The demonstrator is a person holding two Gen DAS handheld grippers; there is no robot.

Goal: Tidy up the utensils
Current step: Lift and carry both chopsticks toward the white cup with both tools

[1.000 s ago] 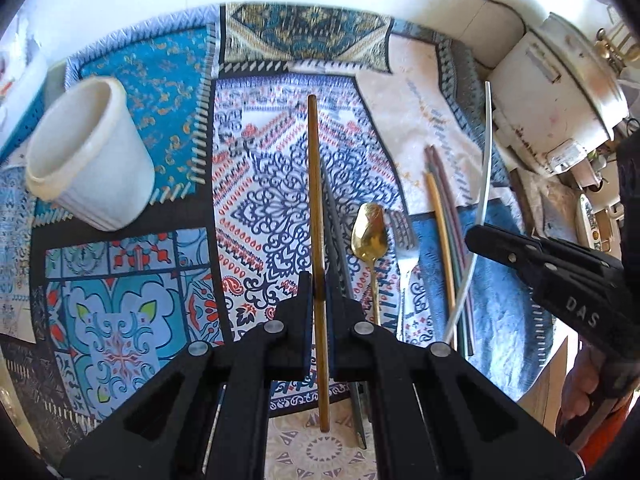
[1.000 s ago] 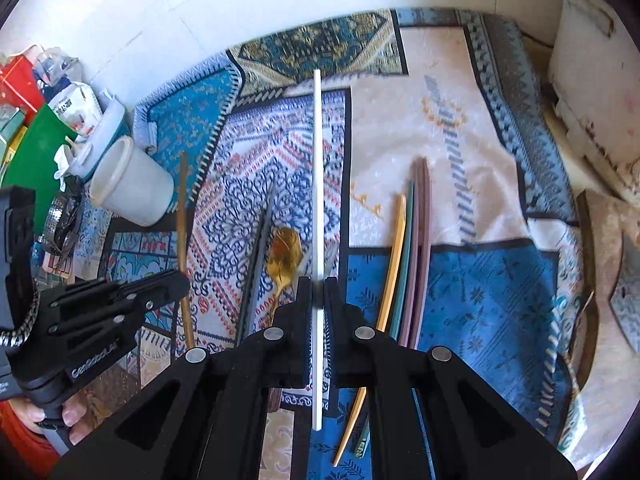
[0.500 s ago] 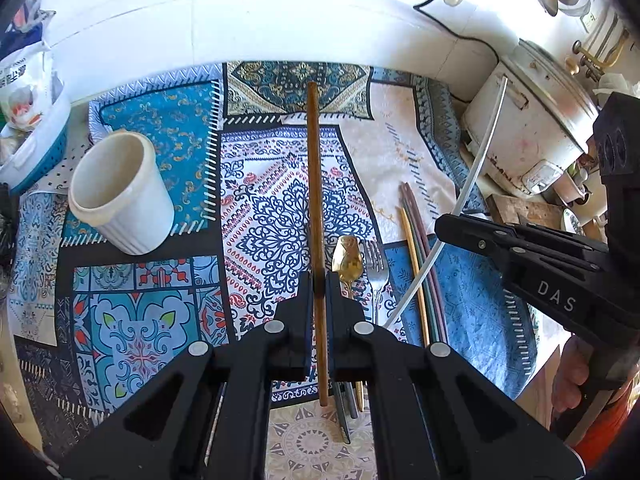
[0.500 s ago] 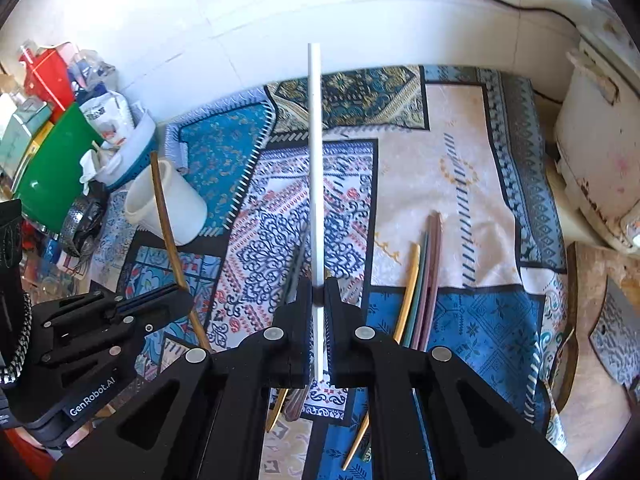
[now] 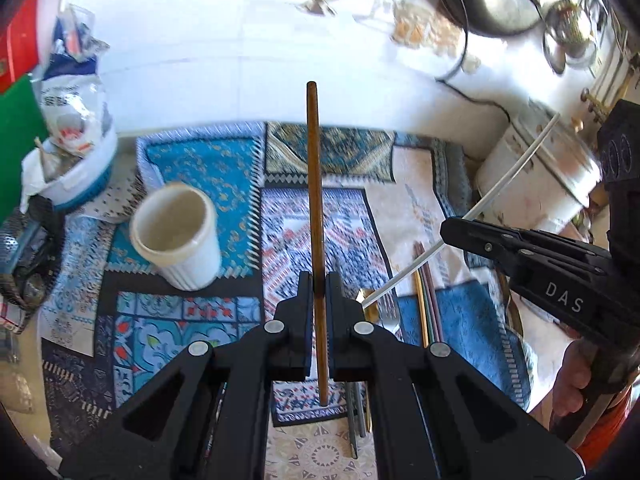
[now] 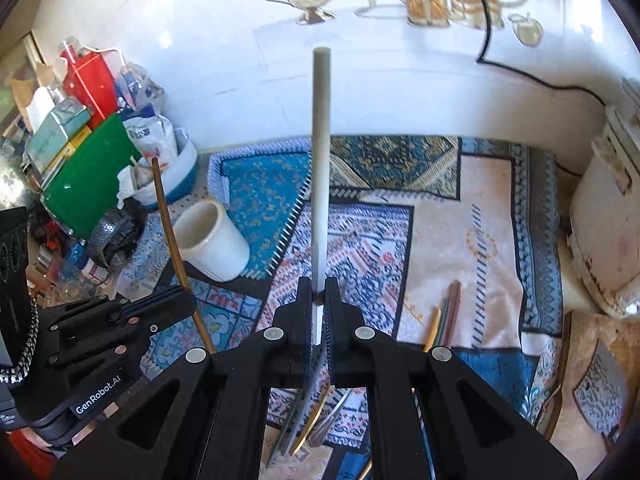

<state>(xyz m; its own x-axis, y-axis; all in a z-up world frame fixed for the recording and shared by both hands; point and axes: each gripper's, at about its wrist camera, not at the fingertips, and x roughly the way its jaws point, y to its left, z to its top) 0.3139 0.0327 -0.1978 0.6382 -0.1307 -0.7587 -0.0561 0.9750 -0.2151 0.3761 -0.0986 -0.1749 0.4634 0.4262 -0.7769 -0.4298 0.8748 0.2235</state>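
Observation:
My left gripper (image 5: pixel 319 286) is shut on a brown chopstick (image 5: pixel 314 184), held up off the cloth and pointing away; it also shows in the right wrist view (image 6: pixel 168 232). My right gripper (image 6: pixel 319 292) is shut on a white chopstick (image 6: pixel 320 160), also raised; it shows in the left wrist view (image 5: pixel 496 196). A white cup (image 5: pixel 176 236) stands upright and empty on the patterned cloth, ahead and left of both grippers (image 6: pixel 212 240). Coloured chopsticks (image 5: pixel 426 300), a gold spoon (image 5: pixel 370 306) and a fork (image 5: pixel 390 312) lie on the cloth.
A white rice cooker (image 6: pixel 604 232) stands at the right. Bags, a green board (image 6: pixel 84 184) and red box (image 6: pixel 90 80) crowd the left. A white tiled wall (image 6: pixel 400 80) rises behind. A cleaver (image 6: pixel 600 396) lies at the lower right.
Both grippers have lifted and tilted up with their chopsticks; the cloth and cup now sit lower in view and the wall fills the top.

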